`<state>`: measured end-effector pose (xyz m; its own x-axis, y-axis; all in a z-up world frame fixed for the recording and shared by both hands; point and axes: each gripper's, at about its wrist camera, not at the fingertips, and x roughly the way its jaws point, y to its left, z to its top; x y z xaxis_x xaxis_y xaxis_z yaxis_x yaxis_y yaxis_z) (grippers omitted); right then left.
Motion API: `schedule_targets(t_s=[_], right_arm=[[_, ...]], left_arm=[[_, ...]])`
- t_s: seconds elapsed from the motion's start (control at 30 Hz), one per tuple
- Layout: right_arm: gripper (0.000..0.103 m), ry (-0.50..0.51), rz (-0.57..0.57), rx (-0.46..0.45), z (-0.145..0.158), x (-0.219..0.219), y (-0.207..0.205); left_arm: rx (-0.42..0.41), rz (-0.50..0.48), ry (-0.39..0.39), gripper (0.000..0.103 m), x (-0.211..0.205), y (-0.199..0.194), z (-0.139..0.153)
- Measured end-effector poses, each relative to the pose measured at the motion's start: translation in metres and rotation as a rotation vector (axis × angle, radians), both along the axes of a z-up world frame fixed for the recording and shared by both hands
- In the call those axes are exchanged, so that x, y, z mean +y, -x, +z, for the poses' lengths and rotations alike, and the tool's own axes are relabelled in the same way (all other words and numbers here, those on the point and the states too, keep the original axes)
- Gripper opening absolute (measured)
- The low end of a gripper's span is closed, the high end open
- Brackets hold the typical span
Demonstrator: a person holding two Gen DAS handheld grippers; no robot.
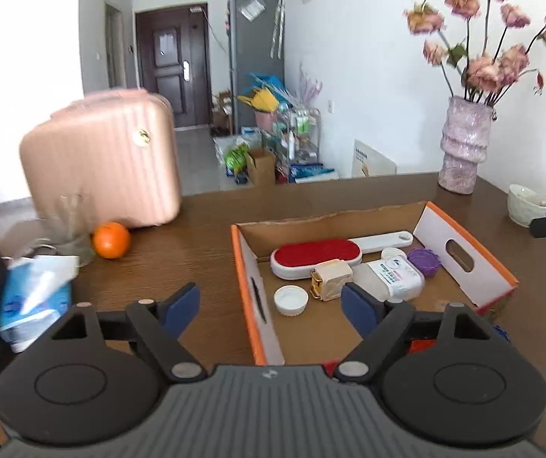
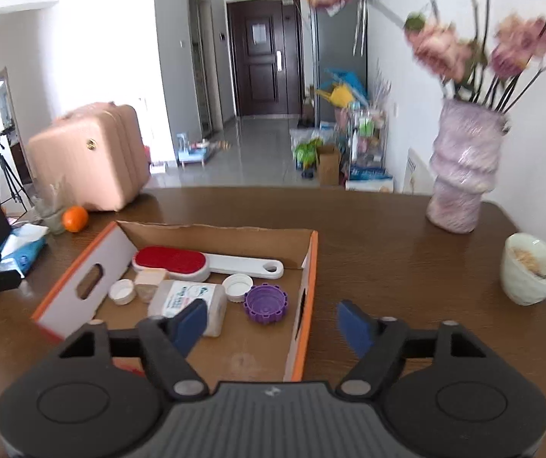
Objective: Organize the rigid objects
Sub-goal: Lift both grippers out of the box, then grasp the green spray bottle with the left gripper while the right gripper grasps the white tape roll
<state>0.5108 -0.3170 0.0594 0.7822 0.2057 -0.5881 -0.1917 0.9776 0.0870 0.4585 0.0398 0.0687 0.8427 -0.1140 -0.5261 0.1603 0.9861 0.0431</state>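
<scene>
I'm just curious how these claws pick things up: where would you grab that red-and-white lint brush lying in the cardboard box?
Probably by its long white handle, coming straight down from above. The flat red-and-white lint brush lies level near the far wall of the cardboard box; the handle is narrow and pokes out clear of the caps, while the red head is wider and crowded by neighbours.

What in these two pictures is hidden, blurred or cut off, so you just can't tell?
- Bottle label: print too small in both views; the right gripper's finger covers its corner in the right view.
- Flowers: blurred and cut off by the top edge, right view.
- Box's near end: hidden behind the left gripper, left view.
- Suitcase emblem: smeared by blur, left view.
- Cup contents: unclear, right view.
</scene>
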Motion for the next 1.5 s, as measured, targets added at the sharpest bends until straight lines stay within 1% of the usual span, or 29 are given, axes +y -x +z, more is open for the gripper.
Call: schedule_targets(t_s=[0.1,0.23,0.3,0.43,0.53,0.63,0.7,0.8,0.83,0.9,1.0,1.1,1.17,1.23,1.3,1.37,1.5], right_arm=[[0.081,-0.002,-0.013,-0.036,0.014,-0.002,0.031],[0.081,-0.031,-0.003,-0.066,0.026,-0.002,0.070],[0.081,-0.041,0.004,-0.086,0.029,-0.001,0.088],[0.082,-0.049,0.002,-0.122,0.030,0.001,0.129],[0.085,-0.047,0.013,-0.166,0.027,0.004,0.169],[0.086,-0.037,0.037,-0.215,0.019,0.010,0.211],[0.087,-0.020,0.034,-0.240,0.013,0.014,0.238],[0.088,-0.017,0.045,-0.264,0.002,0.019,0.277],[0.089,-0.019,0.051,-0.269,-0.003,0.021,0.289],[0.092,-0.029,0.053,-0.282,-0.012,0.024,0.313],[0.094,-0.031,0.053,-0.275,-0.031,0.031,0.343],[0.094,0.001,0.055,-0.257,-0.051,0.040,0.373],[0.096,-0.016,0.067,-0.248,-0.063,0.040,0.388],[0.097,-0.024,0.097,-0.217,-0.071,0.040,0.392],[0.097,0.019,0.094,-0.207,-0.074,0.043,0.391],[0.097,0.043,0.070,-0.227,-0.075,0.046,0.389],[0.097,0.022,0.067,-0.206,-0.080,0.047,0.378]], left_arm=[[-0.020,-0.002,0.025,0.085,0.005,0.031,0.017],[-0.065,0.000,0.034,0.088,0.004,0.071,0.032],[-0.084,0.006,0.039,0.089,0.004,0.089,0.036],[-0.115,0.032,0.034,0.090,0.003,0.128,0.033],[-0.147,0.010,0.053,0.091,0.003,0.161,0.027],[-0.149,0.013,0.033,0.091,-0.003,0.190,0.020],[-0.187,0.005,0.014,0.091,-0.009,0.217,0.016],[-0.247,-0.025,0.029,0.099,-0.011,0.258,0.004],[-0.241,-0.033,0.030,0.099,-0.012,0.267,-0.003],[-0.197,-0.051,0.030,0.099,-0.016,0.285,-0.017],[-0.164,-0.039,0.058,0.099,-0.017,0.314,-0.036],[-0.156,-0.035,0.079,0.099,-0.015,0.343,-0.053],[-0.137,-0.035,0.087,0.099,-0.012,0.349,-0.059],[-0.118,-0.022,0.077,0.099,-0.011,0.345,-0.062],[-0.119,-0.005,0.058,0.099,-0.013,0.341,-0.062],[-0.130,-0.003,0.053,0.099,-0.017,0.337,-0.063],[-0.107,-0.035,0.046,0.099,-0.025,0.323,-0.069]])
